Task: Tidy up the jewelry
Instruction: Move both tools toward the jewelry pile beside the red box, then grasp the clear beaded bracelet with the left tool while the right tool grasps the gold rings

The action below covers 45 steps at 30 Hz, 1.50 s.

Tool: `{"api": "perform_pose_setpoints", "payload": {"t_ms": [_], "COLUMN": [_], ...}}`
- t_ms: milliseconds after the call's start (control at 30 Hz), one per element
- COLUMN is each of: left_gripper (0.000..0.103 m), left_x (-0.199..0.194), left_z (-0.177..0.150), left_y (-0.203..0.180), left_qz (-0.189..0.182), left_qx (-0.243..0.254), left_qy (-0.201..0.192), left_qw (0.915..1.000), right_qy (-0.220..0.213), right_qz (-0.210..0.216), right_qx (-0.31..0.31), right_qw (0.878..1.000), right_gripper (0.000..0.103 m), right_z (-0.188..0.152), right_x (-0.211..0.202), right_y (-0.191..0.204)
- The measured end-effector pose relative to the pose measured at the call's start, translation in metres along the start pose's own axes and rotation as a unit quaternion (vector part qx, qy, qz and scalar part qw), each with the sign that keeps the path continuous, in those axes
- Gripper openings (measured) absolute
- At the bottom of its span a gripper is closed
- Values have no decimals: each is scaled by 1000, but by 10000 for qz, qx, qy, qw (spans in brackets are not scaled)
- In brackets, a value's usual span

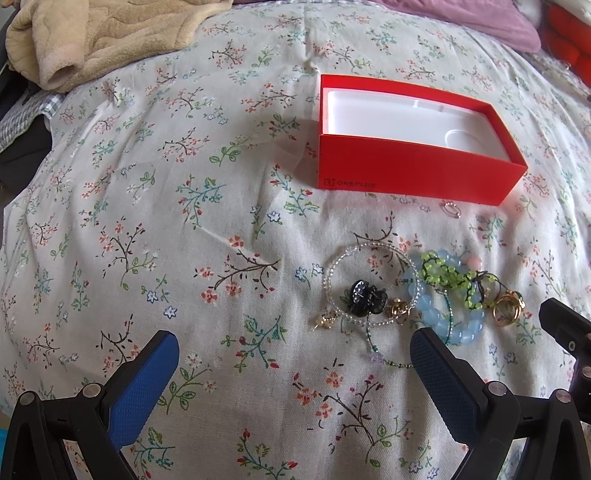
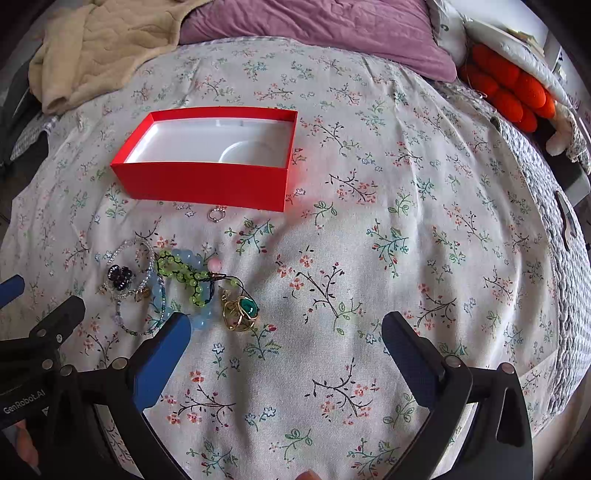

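A pile of jewelry lies on the floral bedsheet: a light blue bead bracelet (image 1: 439,314) (image 2: 201,319), a green bead bracelet (image 1: 448,275) (image 2: 184,271), a clear bead bracelet (image 1: 345,258) (image 2: 127,245), a black clip (image 1: 364,297) (image 2: 120,275), a gold ring with a green stone (image 2: 243,310) (image 1: 506,308). A small silver ring (image 1: 452,210) (image 2: 216,214) lies alone near an open red box (image 1: 413,175) (image 2: 207,184) with a white, empty inside. My left gripper (image 1: 293,354) is open just before the pile. My right gripper (image 2: 286,332) is open, right of the pile.
A beige blanket (image 1: 92,40) (image 2: 96,48) is bunched at the back left. A purple pillow (image 2: 332,33) and orange plush balls (image 2: 513,92) sit at the back right. The bed's right edge (image 2: 565,295) drops off beside a quilted cover.
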State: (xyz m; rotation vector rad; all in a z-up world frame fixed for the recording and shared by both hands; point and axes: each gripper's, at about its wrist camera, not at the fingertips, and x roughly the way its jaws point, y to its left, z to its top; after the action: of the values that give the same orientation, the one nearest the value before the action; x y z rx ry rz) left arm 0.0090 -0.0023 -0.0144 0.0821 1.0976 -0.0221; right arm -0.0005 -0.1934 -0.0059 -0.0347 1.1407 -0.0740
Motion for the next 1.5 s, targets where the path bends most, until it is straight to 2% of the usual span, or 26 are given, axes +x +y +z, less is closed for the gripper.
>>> {"api": "perform_pose_setpoints", "payload": {"t_ms": [167,367,567,733,867,933,1033,1067,1100,1167,1400,1500], "left_gripper": [103,103,102,96,82,80,74,72,67,58,46,45], "left_x": [-3,-7,5,23,46,54,64,67,70,75,83,86], "left_z": [4,16,33,45,48,51,53,53,53,53,59,62], "left_y": [0,6,16,23,29,30,31,32,32,33,22,4], "left_qz": [-155,-268,-460,-1006,-1513,-1723,-1740,-1741,-1902,-1937,-1843,-1582], "left_qx": [69,199,293,103,-266,-374,-468,-477,-476,-473,-297,-7], "left_qy": [47,120,453,550,813,855,913,945,940,979,951,912], "left_qw": [9998,9994,9975,9934,9848,9806,9794,9790,9761,9750,9778,9832], "right_qy": [6,20,250,575,921,1126,1442,1582,1648,1770,1863,1799], "right_qz": [78,200,368,781,1213,1497,1728,1746,1744,1667,1505,1504], "right_qx": [-13,102,293,342,413,540,689,661,608,519,450,371], "right_qw": [10000,9997,9986,9947,9875,9808,9719,9696,9689,9686,9699,9714], "right_gripper": [103,103,103,103,102,95,87,86,83,77,62,57], "right_z": [-1,16,34,42,43,41,37,35,34,31,28,27], "right_x": [3,1,9,23,40,49,59,61,63,66,75,76], "right_y": [0,-9,-24,-29,-30,-31,-29,-27,-24,-21,-19,-15]}}
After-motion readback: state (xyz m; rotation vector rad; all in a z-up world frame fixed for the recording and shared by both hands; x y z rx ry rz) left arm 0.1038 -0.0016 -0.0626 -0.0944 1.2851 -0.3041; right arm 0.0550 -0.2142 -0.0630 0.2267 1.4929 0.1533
